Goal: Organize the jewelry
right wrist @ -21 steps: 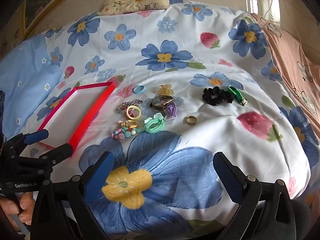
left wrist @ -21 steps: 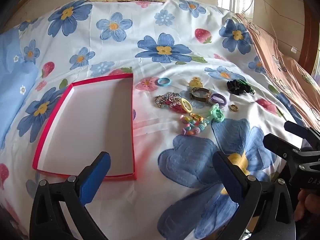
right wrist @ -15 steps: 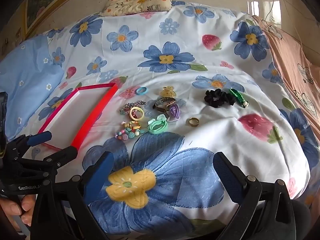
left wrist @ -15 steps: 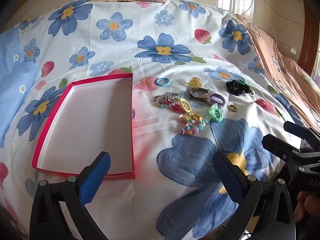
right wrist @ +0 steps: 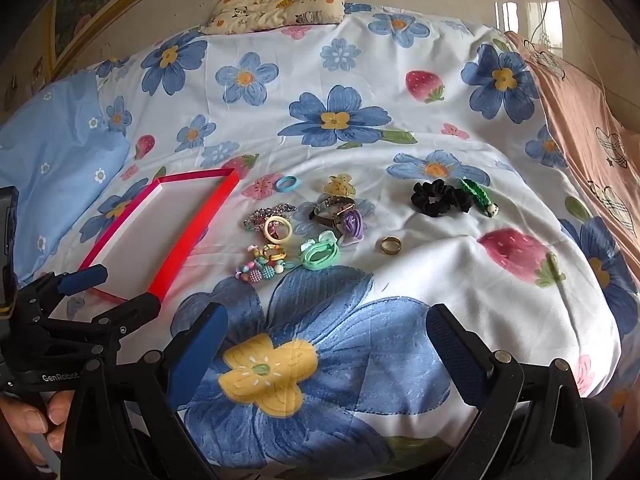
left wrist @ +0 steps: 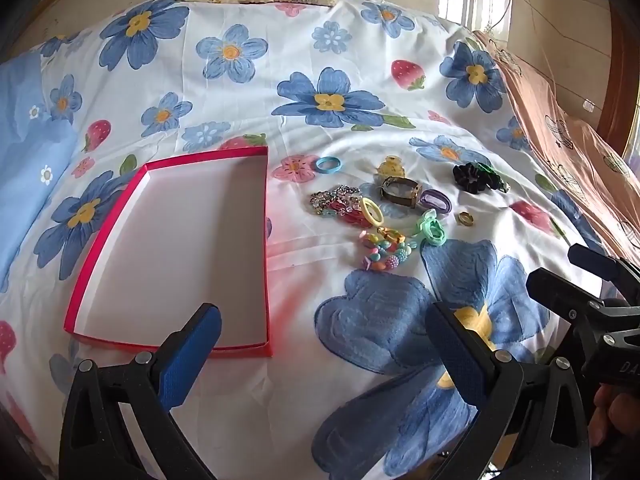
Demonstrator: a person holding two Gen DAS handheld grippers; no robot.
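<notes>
Evidently nothing is sorted yet: the jewelry lies in a loose cluster on the floral bedspread, just right of the empty red tray. Left gripper and right gripper hover short of it, fingers spread wide, holding nothing. Next comes reaching forward to pinch one piece, perhaps the gold ring. The tangled beaded pieces are hard to tell apart.

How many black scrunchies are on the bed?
1. The black scrunchie lies right of the jewelry pile, touching a green clip. Nothing suggests another is hidden.
</notes>
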